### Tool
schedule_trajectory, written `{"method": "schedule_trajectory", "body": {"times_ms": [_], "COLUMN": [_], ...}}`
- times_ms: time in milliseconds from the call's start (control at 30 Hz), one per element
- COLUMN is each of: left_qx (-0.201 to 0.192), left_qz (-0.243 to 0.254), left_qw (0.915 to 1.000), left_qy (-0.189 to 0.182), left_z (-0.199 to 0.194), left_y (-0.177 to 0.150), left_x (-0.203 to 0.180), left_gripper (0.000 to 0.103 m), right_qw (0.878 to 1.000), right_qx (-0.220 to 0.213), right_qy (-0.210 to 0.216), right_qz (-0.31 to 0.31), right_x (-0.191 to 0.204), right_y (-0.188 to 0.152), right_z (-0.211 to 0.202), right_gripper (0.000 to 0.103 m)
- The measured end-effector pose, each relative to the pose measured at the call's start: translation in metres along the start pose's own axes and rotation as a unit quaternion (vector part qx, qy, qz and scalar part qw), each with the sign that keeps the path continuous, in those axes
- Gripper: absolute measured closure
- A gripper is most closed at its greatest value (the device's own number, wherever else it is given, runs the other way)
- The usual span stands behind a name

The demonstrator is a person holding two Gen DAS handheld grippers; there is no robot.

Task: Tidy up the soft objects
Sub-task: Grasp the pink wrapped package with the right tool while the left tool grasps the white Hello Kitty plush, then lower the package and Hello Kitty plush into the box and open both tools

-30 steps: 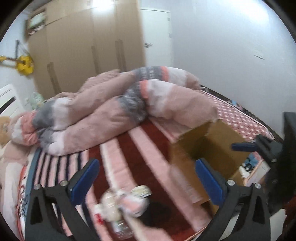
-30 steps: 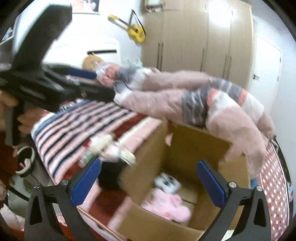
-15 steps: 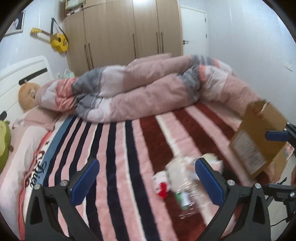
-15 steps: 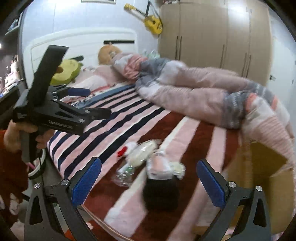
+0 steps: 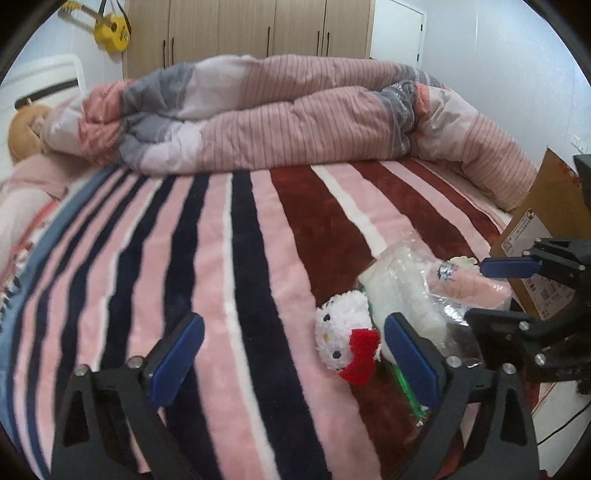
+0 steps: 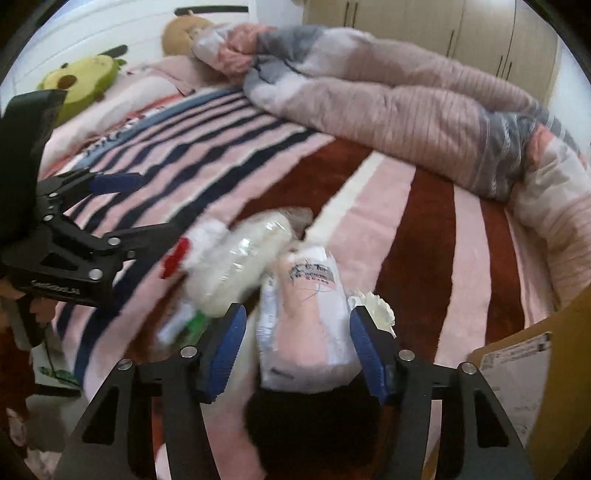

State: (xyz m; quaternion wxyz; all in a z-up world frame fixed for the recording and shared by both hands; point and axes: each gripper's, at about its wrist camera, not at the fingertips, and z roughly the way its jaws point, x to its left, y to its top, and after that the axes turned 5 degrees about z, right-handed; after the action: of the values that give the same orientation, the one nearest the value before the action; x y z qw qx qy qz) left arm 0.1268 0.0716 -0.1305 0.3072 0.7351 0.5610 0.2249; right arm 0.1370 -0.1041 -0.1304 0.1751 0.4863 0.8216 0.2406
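A white kitty plush with a red bow (image 5: 345,341) lies on the striped blanket, just left of my left gripper's right finger. My left gripper (image 5: 291,350) is open and empty above the blanket. Next to the plush lie a clear bag of white stuffing (image 5: 402,291) (image 6: 243,266) and a pink soft item in a plastic wrapper (image 5: 469,288) (image 6: 310,317). My right gripper (image 6: 295,347) is open, its jaws standing on either side of the wrapped pink item. A black soft object (image 6: 306,424) lies under it. The right gripper also shows in the left wrist view (image 5: 509,291).
A cardboard box (image 5: 546,236) (image 6: 524,373) stands at the bed's right edge. A rolled pink and grey duvet (image 5: 277,114) lies across the far side. An avocado plush (image 6: 81,79) and a brown plush (image 6: 181,33) sit by the headboard. Wardrobes (image 5: 251,26) stand behind.
Both grippers have swung left from the box towards the pile of soft items. My right gripper has dropped lower and narrowed around the wrapped pink item.
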Motion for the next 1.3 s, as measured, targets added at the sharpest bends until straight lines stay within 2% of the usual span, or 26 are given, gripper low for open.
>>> {"method": "schedule_trajectory", "body": {"times_ms": [67, 133, 200, 233, 300, 333, 367, 400, 533, 833, 1067, 1300], "left_qx": [0.003, 0.011, 0.018, 0.020, 0.028, 0.033, 0.036, 0.038, 0.038, 0.018, -0.012, -0.057], "left_qz": [-0.007, -0.013, -0.019, -0.022, -0.024, -0.022, -0.020, -0.018, -0.006, -0.010, 0.003, 0.035], "left_qw": [0.9998, 0.9992, 0.9978, 0.9967, 0.9949, 0.9941, 0.9936, 0.9933, 0.9941, 0.9965, 0.9984, 0.9968], "left_qy": [-0.018, -0.037, -0.061, -0.076, -0.094, -0.101, -0.105, -0.108, -0.102, -0.081, -0.055, -0.043], "left_z": [0.011, 0.020, 0.028, 0.030, 0.035, 0.038, 0.040, 0.042, 0.041, 0.013, -0.044, -0.112], "left_y": [-0.003, -0.008, -0.010, -0.011, -0.012, -0.013, -0.013, -0.013, -0.013, -0.007, 0.006, 0.033], "left_x": [0.001, 0.001, -0.001, -0.002, -0.008, -0.011, -0.013, -0.016, -0.024, -0.016, -0.016, -0.048], "left_gripper": [0.022, 0.031, 0.036, 0.042, 0.051, 0.057, 0.064, 0.066, 0.069, 0.069, 0.069, 0.069], "right_qw": [1.000, 1.000, 1.000, 1.000, 1.000, 1.000, 1.000, 0.999, 1.000, 0.999, 0.997, 0.992], "right_qx": [0.003, 0.005, 0.008, 0.009, 0.013, 0.016, 0.020, 0.021, 0.015, -0.026, -0.070, -0.125], "right_qy": [-0.002, -0.007, -0.009, -0.009, -0.013, -0.016, -0.023, -0.026, -0.026, -0.023, -0.028, -0.019], "right_qz": [0.007, 0.008, 0.010, 0.010, 0.005, 0.002, -0.004, -0.006, -0.003, -0.007, -0.011, 0.011], "right_x": [-0.005, -0.007, -0.008, -0.008, -0.007, -0.005, -0.005, -0.004, -0.005, 0.007, 0.010, -0.008], "right_y": [0.000, -0.001, 0.001, 0.002, 0.001, 0.001, 0.000, 0.000, -0.001, 0.001, 0.004, -0.009], "right_z": [0.006, 0.008, 0.012, 0.013, 0.014, 0.015, 0.015, 0.015, 0.007, -0.036, -0.095, -0.164], "right_gripper": [0.048, 0.048, 0.049, 0.050, 0.058, 0.065, 0.068, 0.069, 0.080, 0.081, 0.081, 0.081]}}
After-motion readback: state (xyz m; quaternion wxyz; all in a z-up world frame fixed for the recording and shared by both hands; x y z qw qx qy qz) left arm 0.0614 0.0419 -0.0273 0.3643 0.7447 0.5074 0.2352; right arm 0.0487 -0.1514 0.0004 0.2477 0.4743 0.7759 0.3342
